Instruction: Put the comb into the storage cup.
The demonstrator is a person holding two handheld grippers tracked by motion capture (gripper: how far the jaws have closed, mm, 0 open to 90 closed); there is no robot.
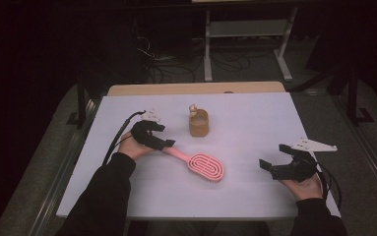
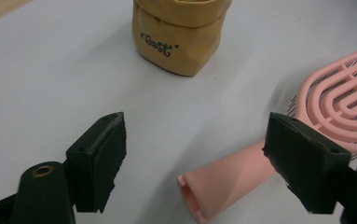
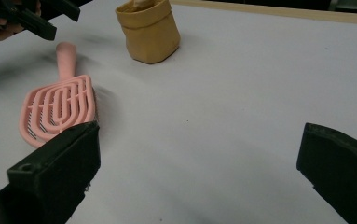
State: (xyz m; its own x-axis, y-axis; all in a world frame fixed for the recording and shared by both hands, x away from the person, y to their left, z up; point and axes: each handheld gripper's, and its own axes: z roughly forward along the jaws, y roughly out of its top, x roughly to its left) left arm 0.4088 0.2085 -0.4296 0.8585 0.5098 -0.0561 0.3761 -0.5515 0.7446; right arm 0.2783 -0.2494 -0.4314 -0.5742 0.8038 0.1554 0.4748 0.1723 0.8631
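While the white desk (image 1: 255,118) carries everything here, we see just two items on it: a pink hairbrush (image 1: 203,166) lying flat near the middle, and a small tan pouch (image 1: 199,123) standing upright just behind it, apart from the brush. In the left tool view the pouch has dark lettering on its side. The brush head points toward the right side in the high view, handle toward the left hand. Left tool (image 1: 162,141) sits right at the handle end; in its own view the jaws straddle the handle tip, one pad close beside it, the other well off, so not clamped, nothing gripped. Right tool (image 1: 270,158) is well apart from the brush near the right edge, jaws spread wide over bare desk, holding nothing.
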